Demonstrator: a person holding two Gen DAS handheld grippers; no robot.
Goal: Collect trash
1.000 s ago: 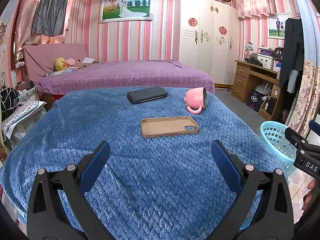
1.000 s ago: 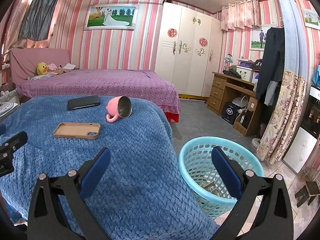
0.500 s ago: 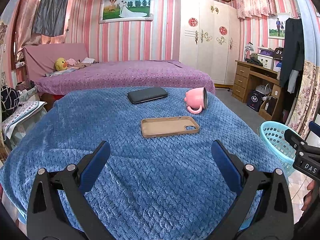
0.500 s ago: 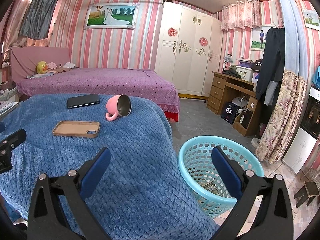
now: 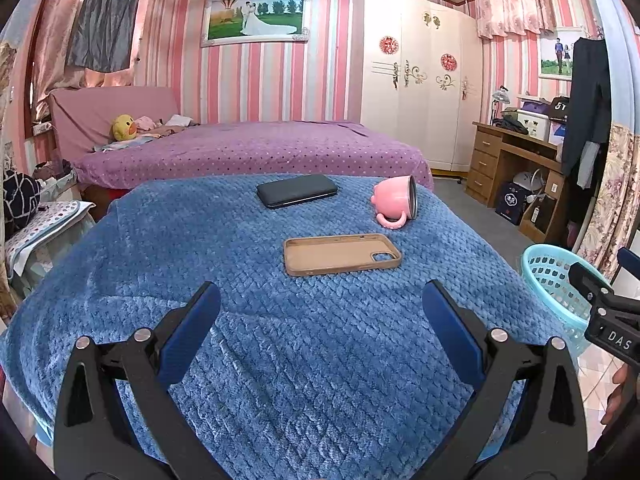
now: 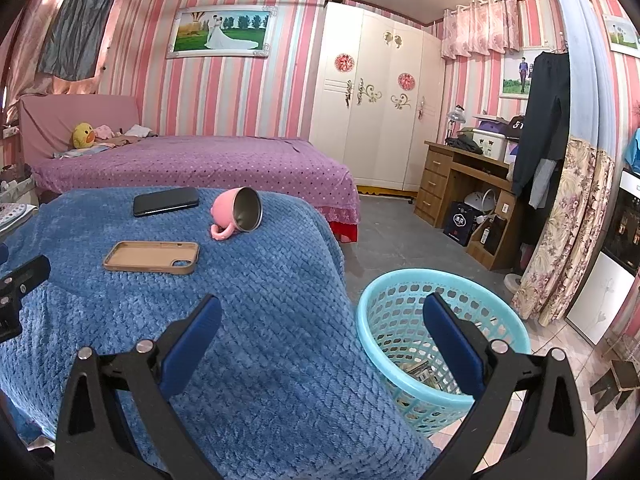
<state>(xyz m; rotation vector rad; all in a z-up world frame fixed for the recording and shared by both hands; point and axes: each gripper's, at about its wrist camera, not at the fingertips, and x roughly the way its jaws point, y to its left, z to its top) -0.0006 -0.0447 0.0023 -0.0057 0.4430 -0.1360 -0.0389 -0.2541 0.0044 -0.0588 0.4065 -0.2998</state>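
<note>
Holding your left gripper [image 5: 320, 320] and right gripper [image 6: 322, 330] spread wide and empty above the blue blanket [image 5: 248, 344], you seem finished, since what looks like trash [image 6: 420, 368] already sits inside the basket [image 6: 400, 284] beside the table.

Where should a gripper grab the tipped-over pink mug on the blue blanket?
Probably the handle loop of the pink mug with the steel lining. It lies on its side on the blue quilted blanket, mouth facing right, handle resting nearest the grippers. Come from above on the near side, fingers straddling the loop; the round body looks likelier to roll.
</note>
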